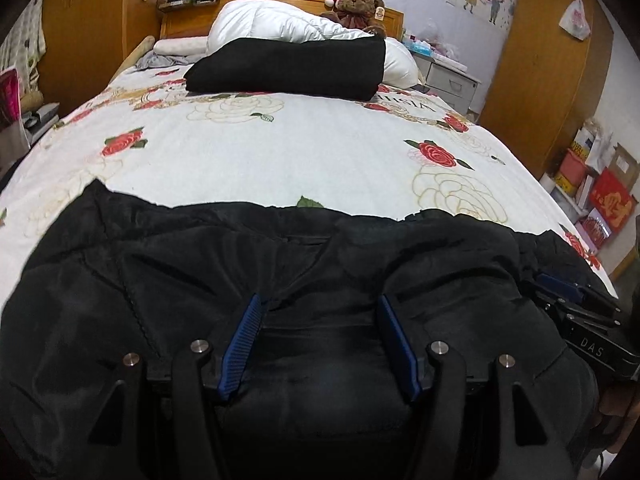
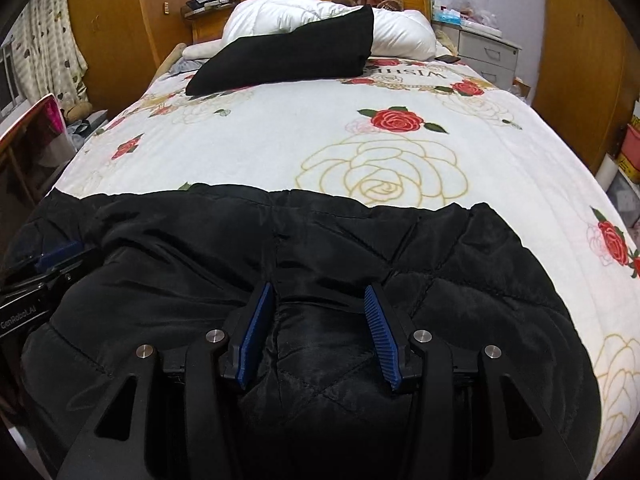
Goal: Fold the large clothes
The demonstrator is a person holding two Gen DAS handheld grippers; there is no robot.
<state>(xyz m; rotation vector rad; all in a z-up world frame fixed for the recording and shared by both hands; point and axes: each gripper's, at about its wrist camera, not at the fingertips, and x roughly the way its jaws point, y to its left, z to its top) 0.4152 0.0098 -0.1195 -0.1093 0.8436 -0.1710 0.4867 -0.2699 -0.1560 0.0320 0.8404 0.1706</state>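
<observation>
A large black quilted jacket (image 1: 160,280) (image 2: 480,280) lies bunched across the near end of the bed. My left gripper (image 1: 320,300) sits low over its middle. The blue pads (image 1: 240,344) stand apart, and jacket fabric bulges up between them without being pinched. My right gripper (image 2: 318,288) is beside it on the same jacket, also with its pads (image 2: 380,332) apart over a quilted fold. Each gripper shows at the edge of the other's view: right gripper (image 1: 568,292), left gripper (image 2: 52,260).
The bed's rose-patterned white sheet (image 1: 280,152) (image 2: 280,140) stretches beyond the jacket. A folded black garment (image 1: 288,68) (image 2: 288,52) leans on a white duvet (image 1: 272,20) at the headboard, with a teddy bear (image 1: 360,4) behind. A nightstand (image 1: 448,76) and boxes (image 1: 600,200) stand at the right.
</observation>
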